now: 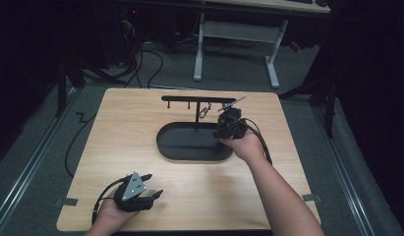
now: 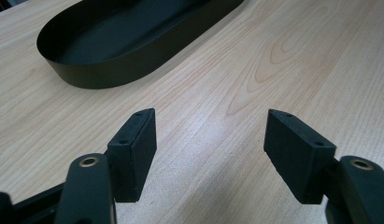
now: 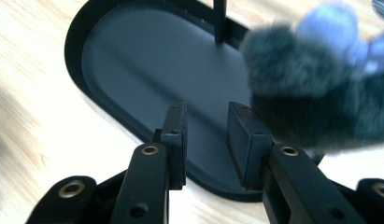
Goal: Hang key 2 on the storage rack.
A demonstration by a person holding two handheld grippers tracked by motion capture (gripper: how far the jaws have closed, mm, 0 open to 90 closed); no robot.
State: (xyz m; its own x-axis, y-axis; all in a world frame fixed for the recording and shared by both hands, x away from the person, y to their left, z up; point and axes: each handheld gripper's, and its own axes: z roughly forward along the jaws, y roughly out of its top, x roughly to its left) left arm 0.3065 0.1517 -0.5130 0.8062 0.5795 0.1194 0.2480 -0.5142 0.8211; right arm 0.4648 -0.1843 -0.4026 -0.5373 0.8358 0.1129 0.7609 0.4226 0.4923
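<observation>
The right gripper is hovering over the black oval metal tray, jaws slightly parted on nothing, with the dark grey fuzzy pompom keychain hanging just beside its right pad. I judge that gripper is risking nudging the keychain aside before its pads are straddling it. The left gripper is resting spread wide and empty over the light wooden table.

Oval metal tray: matte black; fluffy pompom: dark grey-green, pale blue top; wooden table: light beige, wavy grain; grippers' jaws: black.

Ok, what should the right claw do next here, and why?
Probably shift sideways toward the fluffy pompom, then close. The right claw hangs over the black tray with nothing between its slightly parted jaws, and the pompom sits just beside one jaw.
</observation>
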